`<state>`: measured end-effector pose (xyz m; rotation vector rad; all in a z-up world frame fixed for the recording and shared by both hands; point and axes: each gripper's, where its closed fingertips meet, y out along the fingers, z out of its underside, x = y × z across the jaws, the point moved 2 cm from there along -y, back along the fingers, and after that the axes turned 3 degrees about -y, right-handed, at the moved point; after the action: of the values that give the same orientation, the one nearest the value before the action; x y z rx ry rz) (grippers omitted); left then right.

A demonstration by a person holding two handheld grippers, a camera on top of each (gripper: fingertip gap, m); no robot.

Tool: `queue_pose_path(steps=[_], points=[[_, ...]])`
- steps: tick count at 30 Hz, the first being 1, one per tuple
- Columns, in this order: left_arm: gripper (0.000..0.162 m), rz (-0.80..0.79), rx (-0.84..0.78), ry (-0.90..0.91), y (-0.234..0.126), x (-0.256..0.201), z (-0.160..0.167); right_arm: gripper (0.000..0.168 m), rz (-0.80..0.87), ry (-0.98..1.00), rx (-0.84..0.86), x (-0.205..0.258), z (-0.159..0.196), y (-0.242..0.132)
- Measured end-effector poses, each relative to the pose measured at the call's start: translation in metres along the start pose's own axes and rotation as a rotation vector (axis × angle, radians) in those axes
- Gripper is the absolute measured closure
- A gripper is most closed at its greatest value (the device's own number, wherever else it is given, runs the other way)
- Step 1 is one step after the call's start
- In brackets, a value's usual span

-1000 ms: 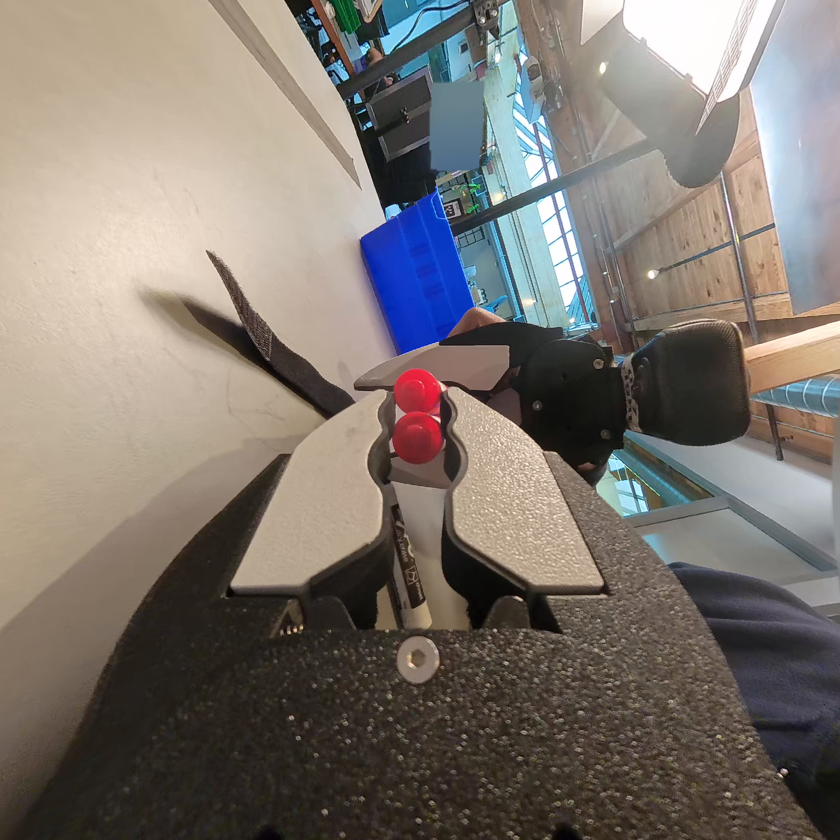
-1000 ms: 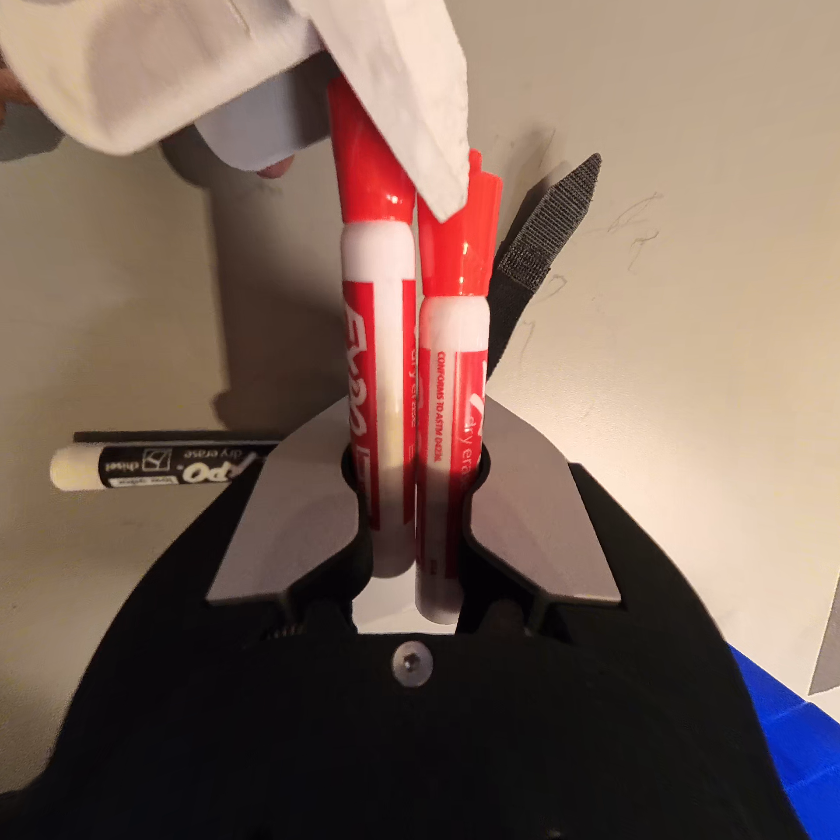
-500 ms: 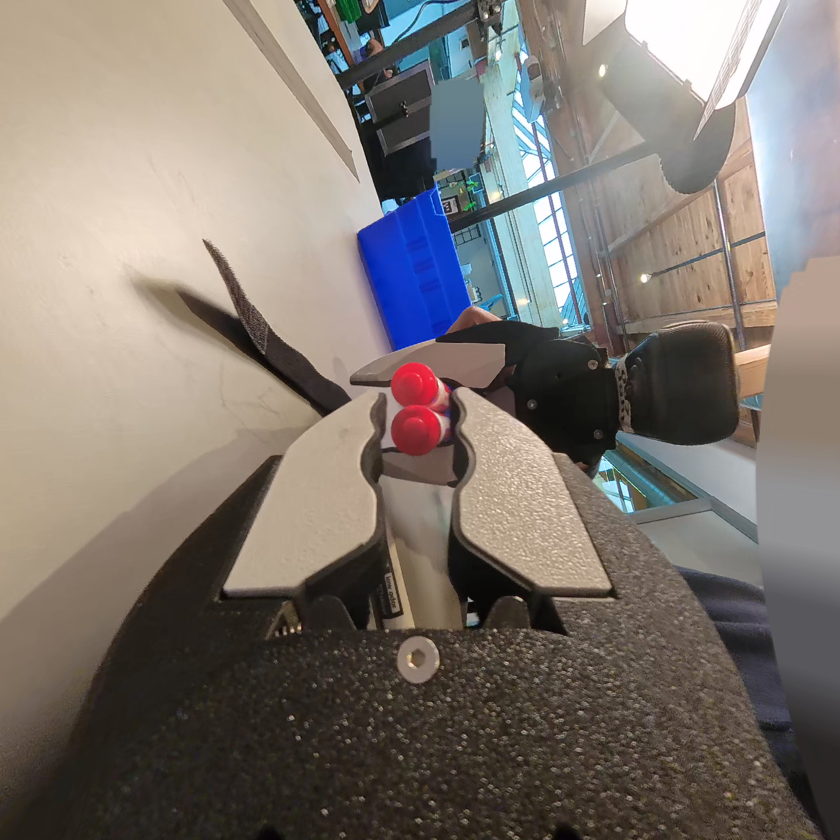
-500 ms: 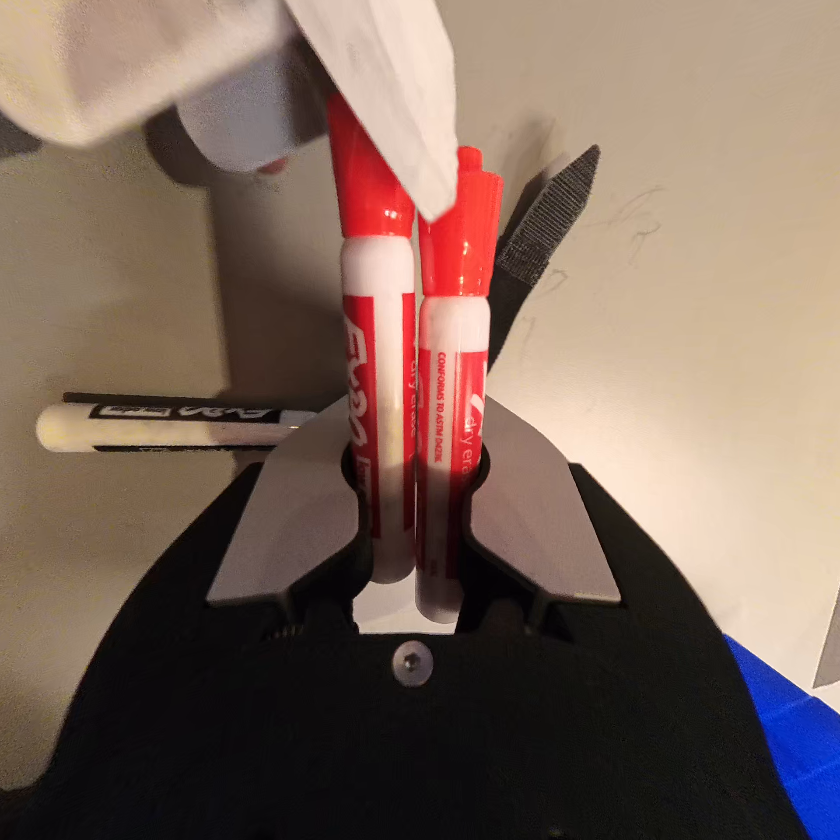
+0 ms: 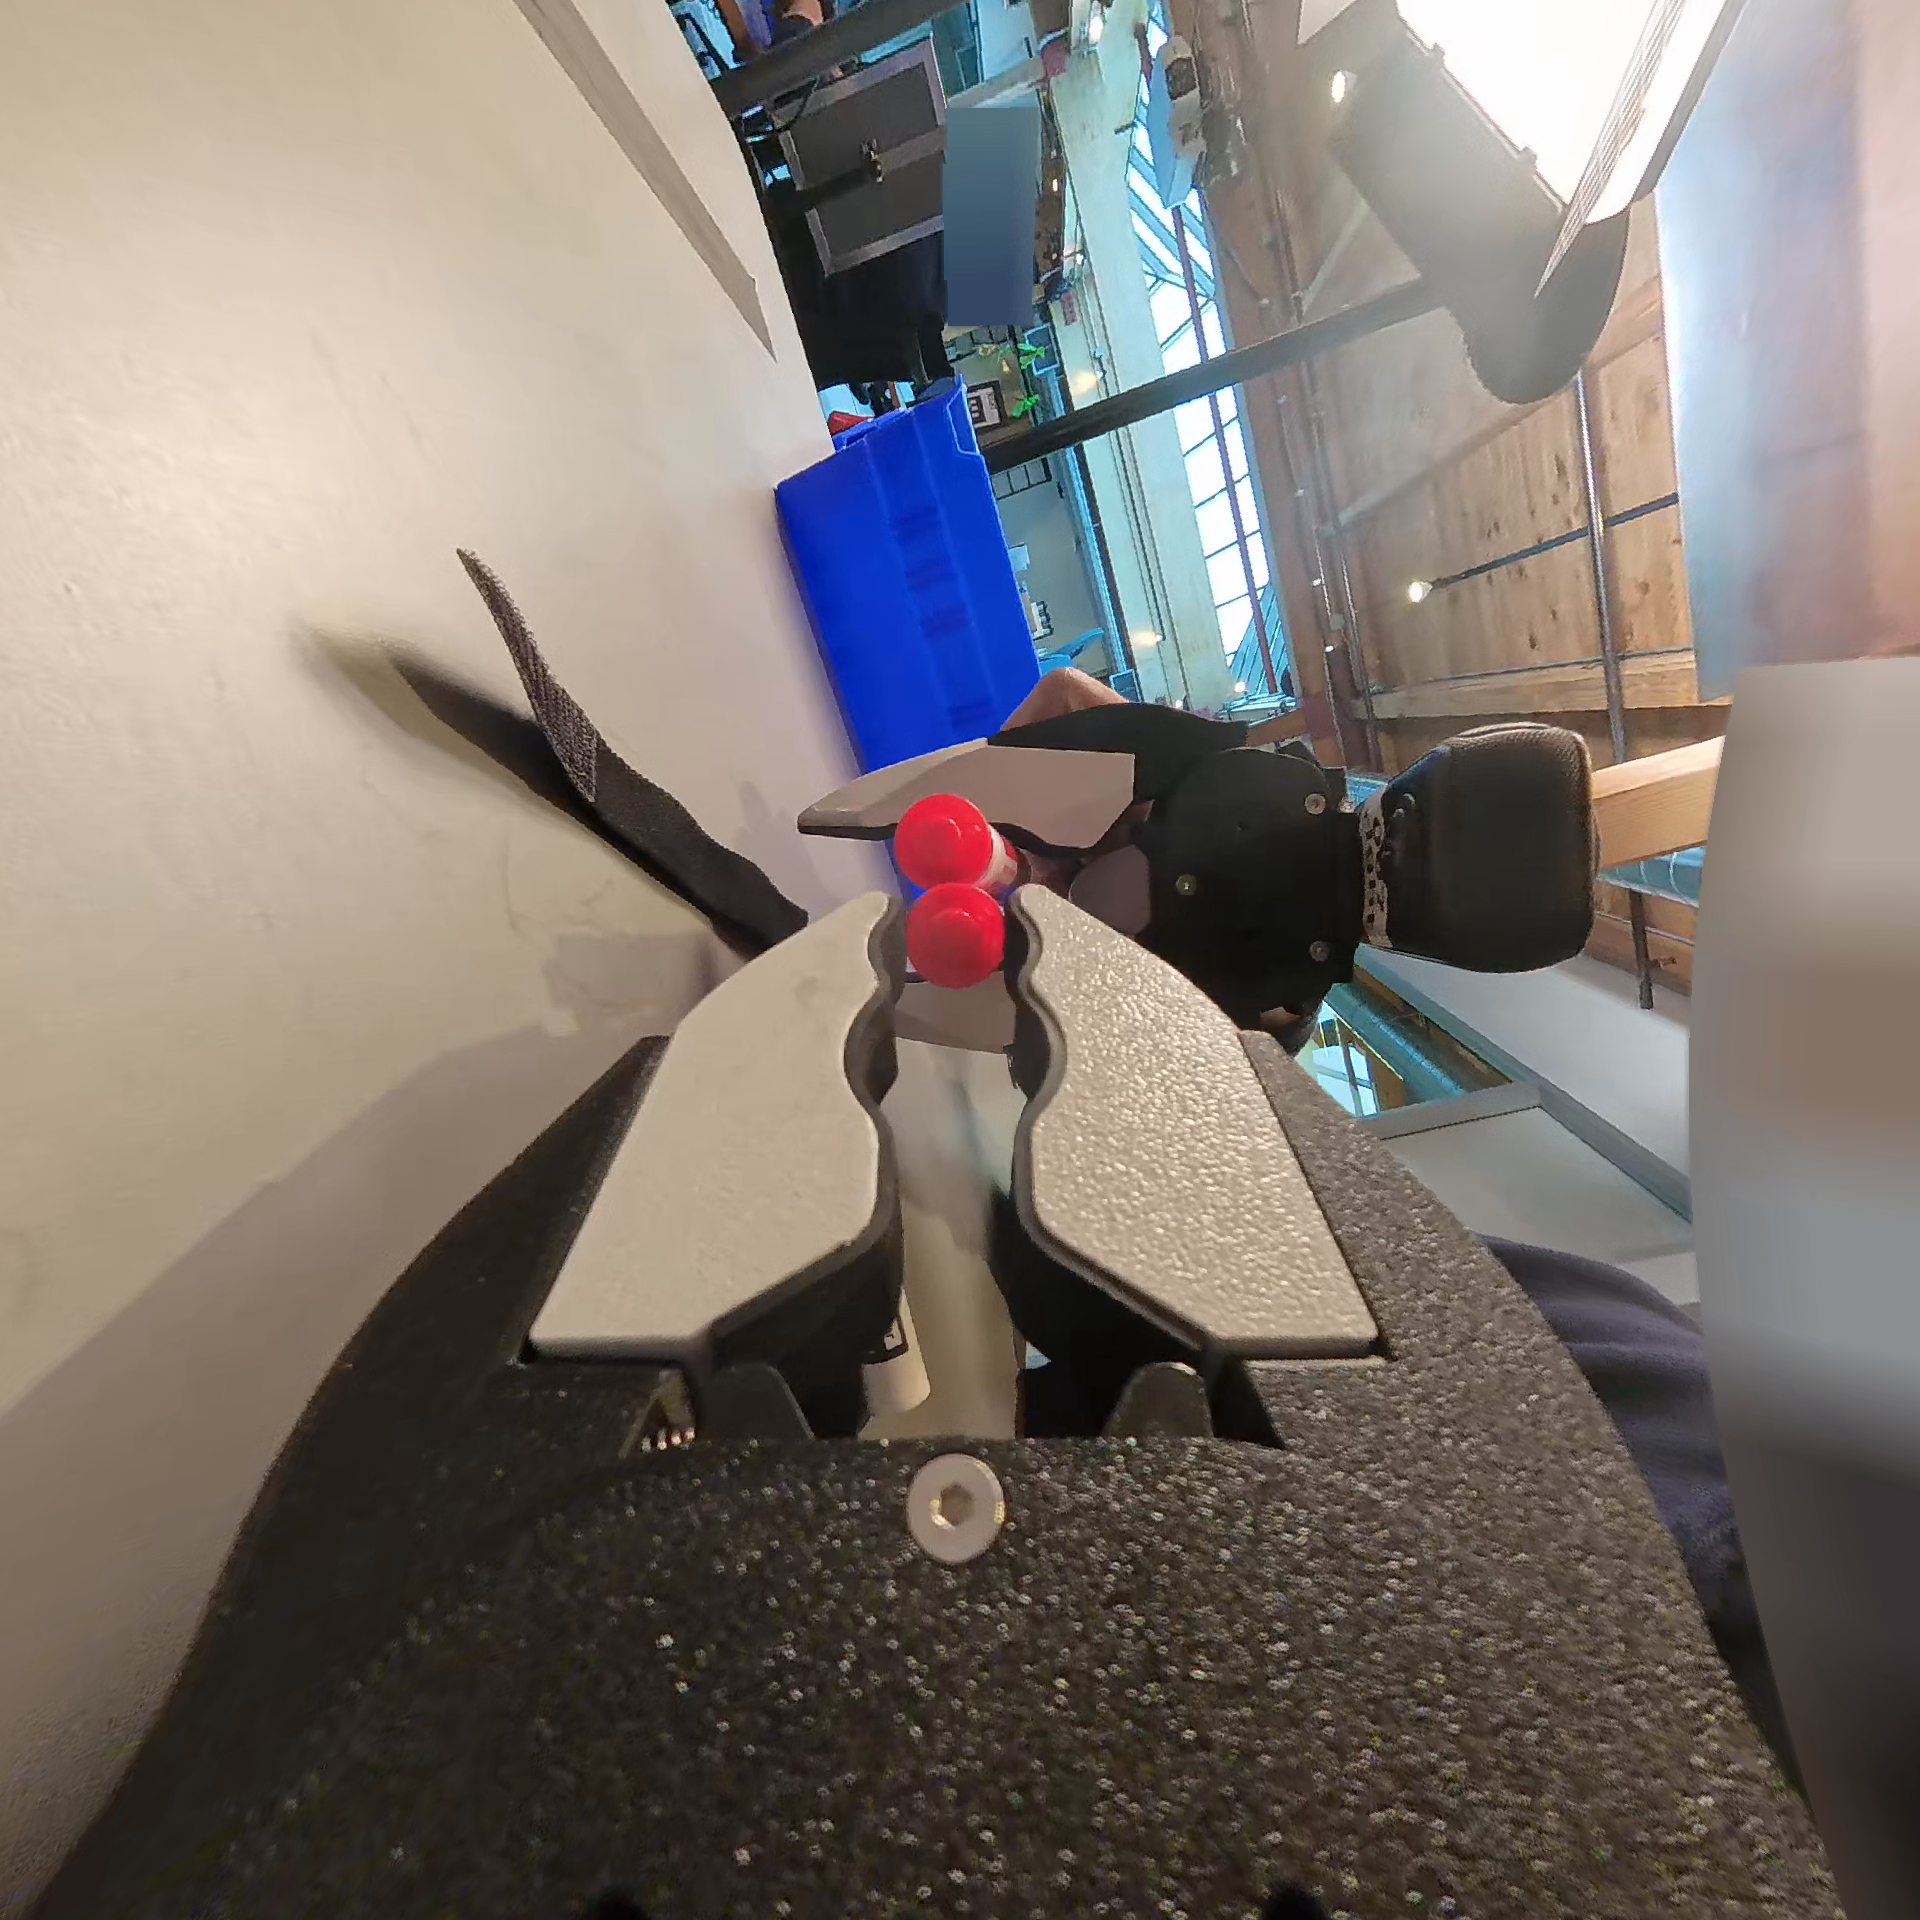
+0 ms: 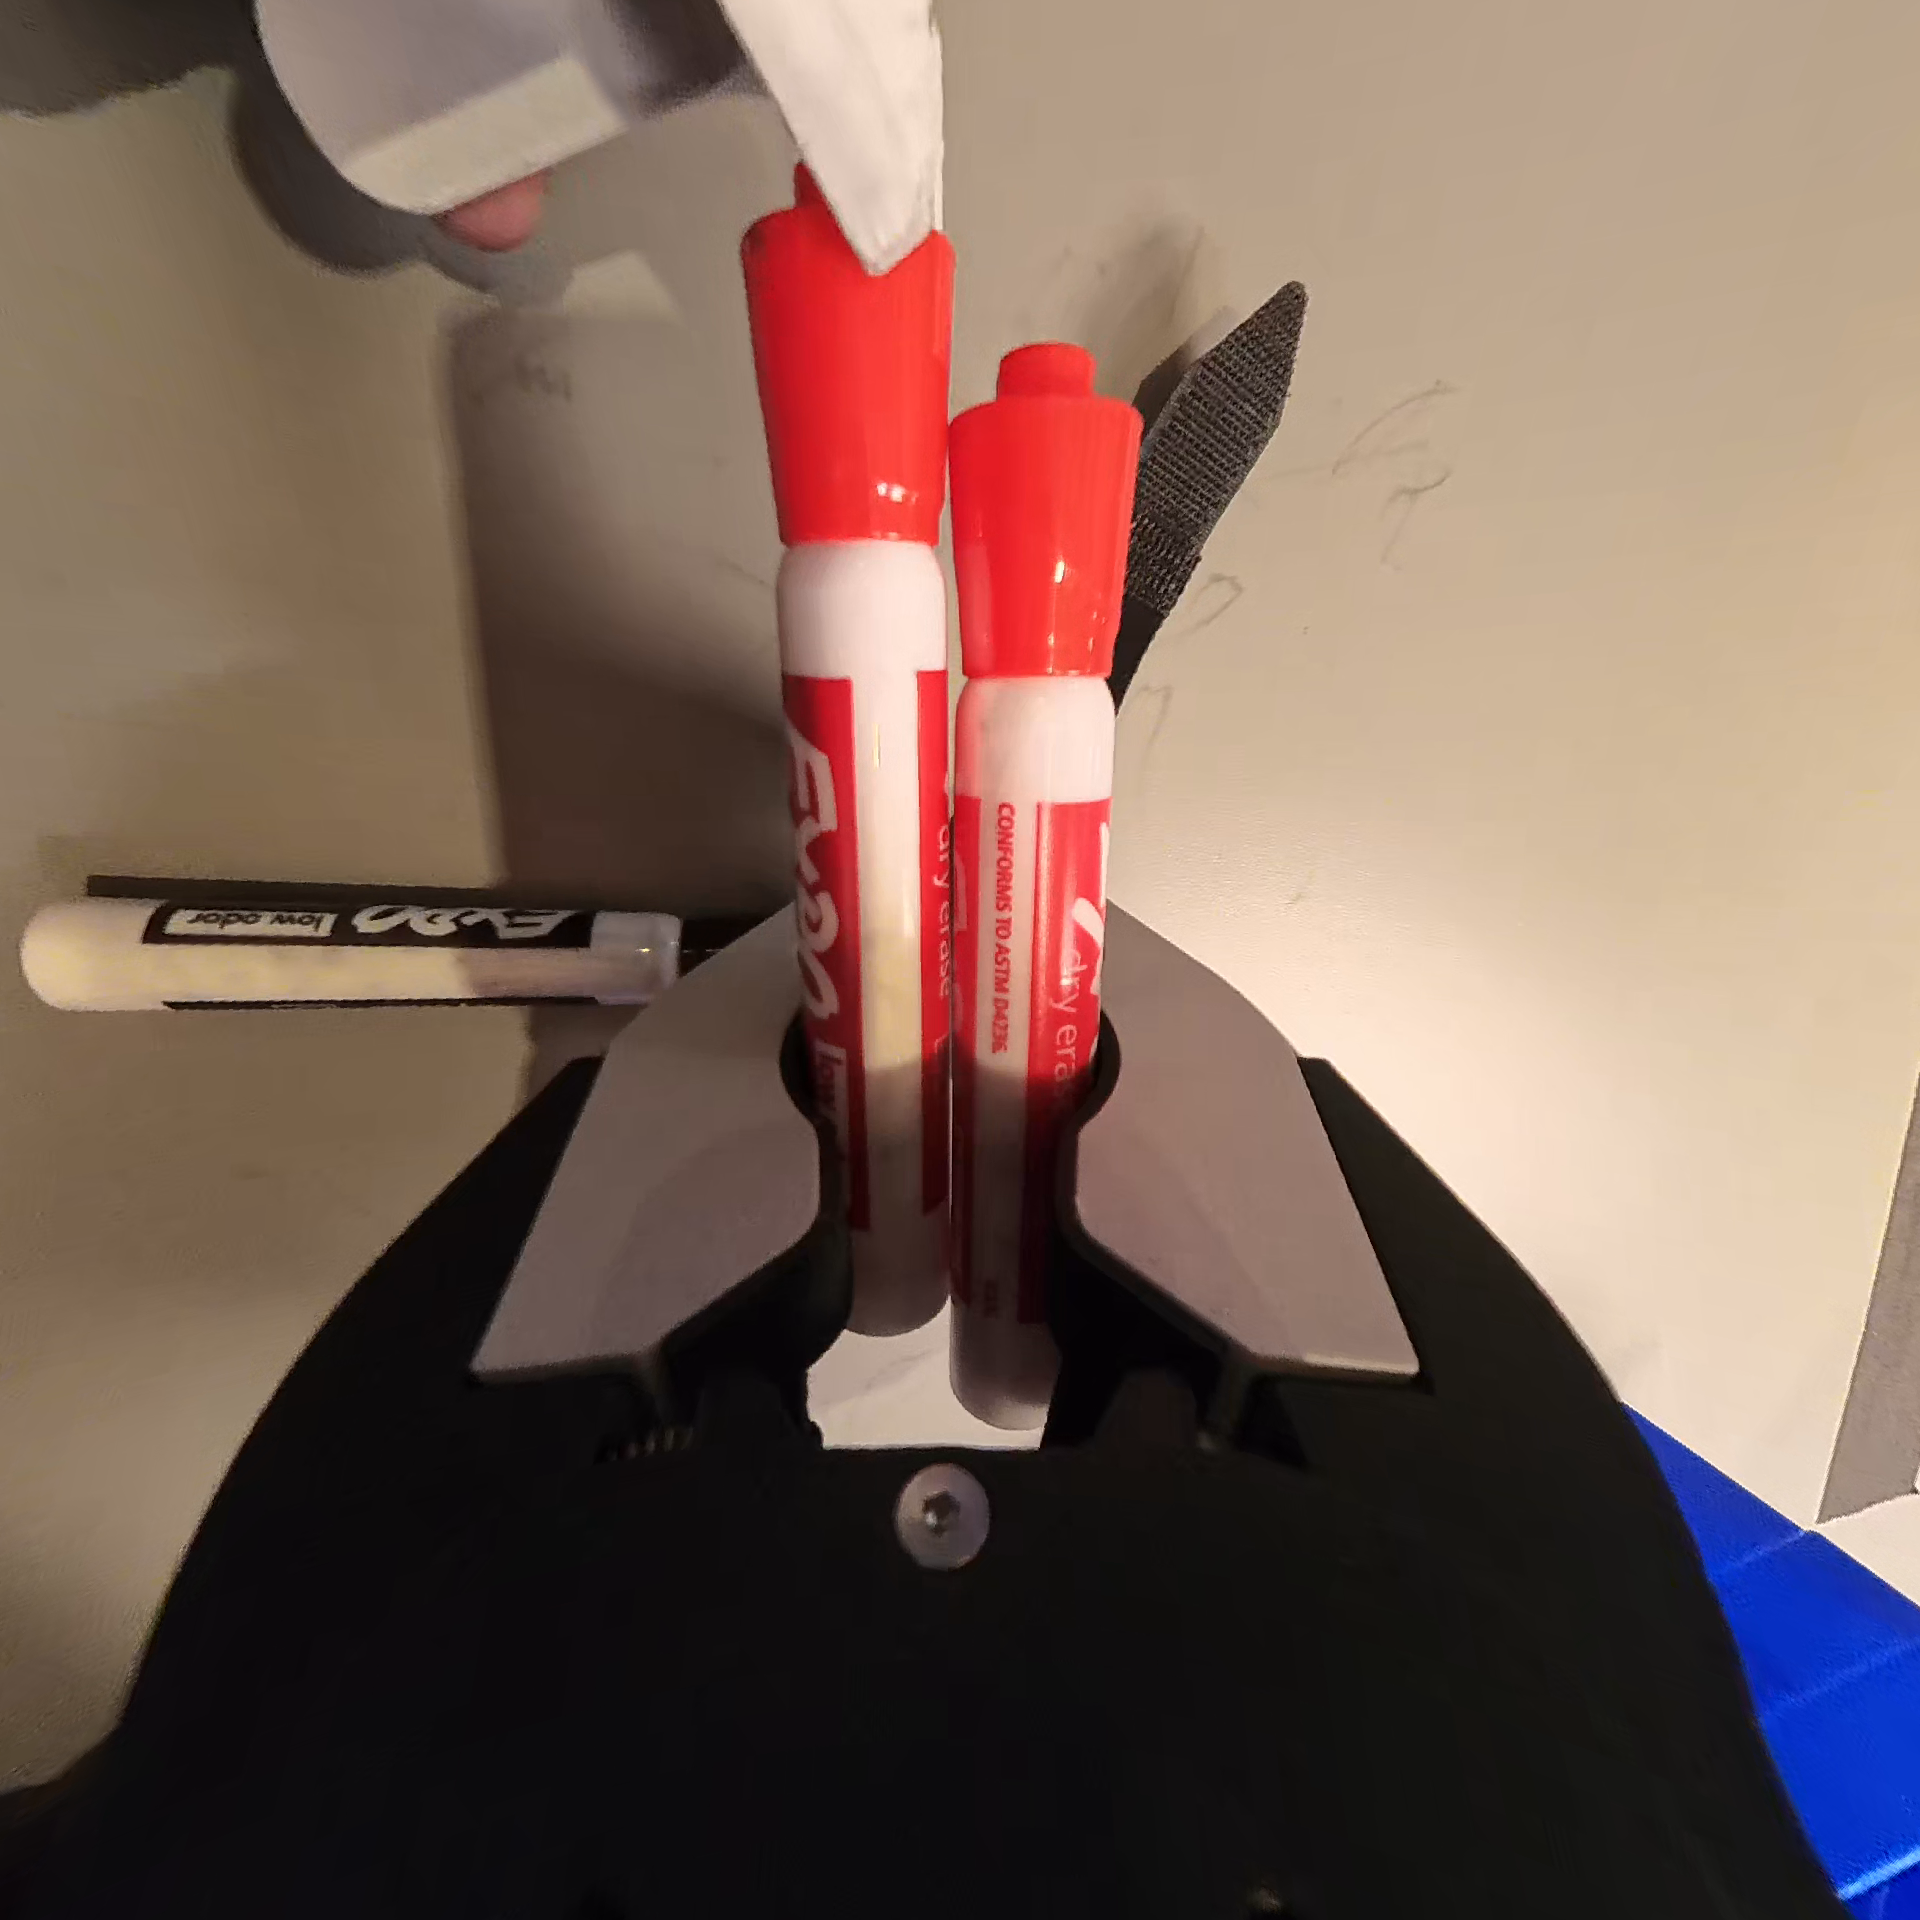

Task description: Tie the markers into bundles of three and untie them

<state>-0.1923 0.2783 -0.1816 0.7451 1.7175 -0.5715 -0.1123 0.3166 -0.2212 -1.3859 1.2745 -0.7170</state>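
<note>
Pale, scuffed tabletop (image 6: 1558, 727) is filling the background of the right wrist view, with a blue bin (image 6: 1808, 1662) cutting into the lower right corner. At the centre of that frame the right gripper (image 6: 951, 1049) is clenching two red markers (image 6: 862, 831) side by side between its grey fingers (image 6: 665, 1174), their white barrels pressed together and their red caps pointing toward the top of the frame. The left-hand marker is reaching higher than its neighbour. A pale fingertip of the left gripper (image 6: 862, 135) is touching the taller cap at the upper centre. A black strap (image 6: 1195, 488) is lying on the table just right of the caps, partly behind them. A black-labelled marker (image 6: 343, 951) is lying flat at the middle left, its inner end slipping behind the gripper finger.

In the left wrist view the left gripper (image 5: 951, 935) is closing on the lower red cap end (image 5: 954, 933), both fingers appearing to touch it, while the second cap (image 5: 943, 836) is sitting just above, outside the grip. The strap (image 5: 623, 790) is stretching across the table toward the upper left, and the bin (image 5: 904, 582) is standing at the upper centre.
</note>
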Motion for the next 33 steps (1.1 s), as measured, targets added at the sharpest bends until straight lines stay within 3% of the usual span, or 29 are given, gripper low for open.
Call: queue_pose_path(steps=[33], points=[[0.144,0.003,-0.064,-0.012,0.0091,-0.0016,0.0101,0.127,-0.003,-0.015,0.025,0.0026,0.0008,0.0004]])
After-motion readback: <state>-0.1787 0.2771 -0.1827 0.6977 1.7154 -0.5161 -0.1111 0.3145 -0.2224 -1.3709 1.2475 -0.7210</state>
